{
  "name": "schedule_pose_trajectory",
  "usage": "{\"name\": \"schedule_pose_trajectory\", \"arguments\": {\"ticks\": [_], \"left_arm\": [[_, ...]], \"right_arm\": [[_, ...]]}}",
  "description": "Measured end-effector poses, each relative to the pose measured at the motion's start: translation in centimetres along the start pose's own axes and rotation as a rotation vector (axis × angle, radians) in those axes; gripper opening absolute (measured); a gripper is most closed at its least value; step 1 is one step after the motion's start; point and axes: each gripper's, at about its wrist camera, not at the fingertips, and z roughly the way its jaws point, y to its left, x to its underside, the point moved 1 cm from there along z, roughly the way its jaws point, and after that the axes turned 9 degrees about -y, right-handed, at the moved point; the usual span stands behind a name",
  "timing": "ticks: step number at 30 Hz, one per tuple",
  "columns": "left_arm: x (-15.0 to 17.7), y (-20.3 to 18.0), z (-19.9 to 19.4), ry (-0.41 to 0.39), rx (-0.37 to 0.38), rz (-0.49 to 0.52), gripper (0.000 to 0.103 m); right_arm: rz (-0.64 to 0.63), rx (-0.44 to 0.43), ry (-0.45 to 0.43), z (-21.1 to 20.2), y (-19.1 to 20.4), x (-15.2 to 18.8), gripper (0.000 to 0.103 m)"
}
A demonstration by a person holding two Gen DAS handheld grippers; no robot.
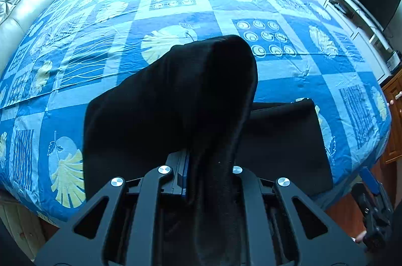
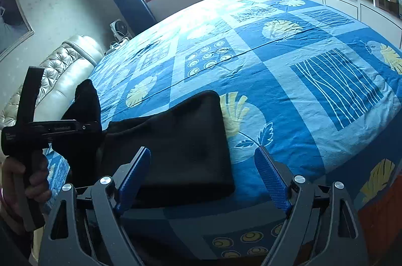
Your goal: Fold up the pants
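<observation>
Pinched between the pressed-together jaws of our left hand-held gripper [image 1: 201, 180], the soft, limp black pants [image 1: 191, 90] drape at the bed's [image 1: 176, 14] near edge, while our spread, empty right hand-held gripper [image 2: 203, 178] could take the fold's free corner.

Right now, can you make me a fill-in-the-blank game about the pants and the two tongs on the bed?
1. The pants are the colour ____.
2. The left tongs are ____ on a lifted fold of the pants.
3. The right tongs stand ____, with nothing pinched between them.
4. The pants lie on a bed sheet that is mostly ____ with pale leaf prints.

Missing words: black; shut; open; blue
</observation>
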Motion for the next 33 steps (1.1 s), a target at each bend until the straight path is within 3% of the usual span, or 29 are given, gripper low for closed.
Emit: {"name": "schedule_pose_trajectory", "arguments": {"ticks": [9, 29, 33], "left_arm": [[1.7, -5.3, 3.0, -0.015, -0.151, 0.088, 0.013], [4.0, -8.9, 5.2, -0.069, -0.286, 0.205, 0.013], [4.3, -9.4, 5.2, -0.083, -0.288, 0.235, 0.017]], "right_arm": [[0.076, 0.019, 0.0, -0.2, -3.5, 0.6, 0.084], [0.136, 0.029, 0.034, 0.6, -6.0, 2.3, 0.084], [0.142, 0.038, 0.035, 0.6, -6.2, 2.2, 0.084]]}}
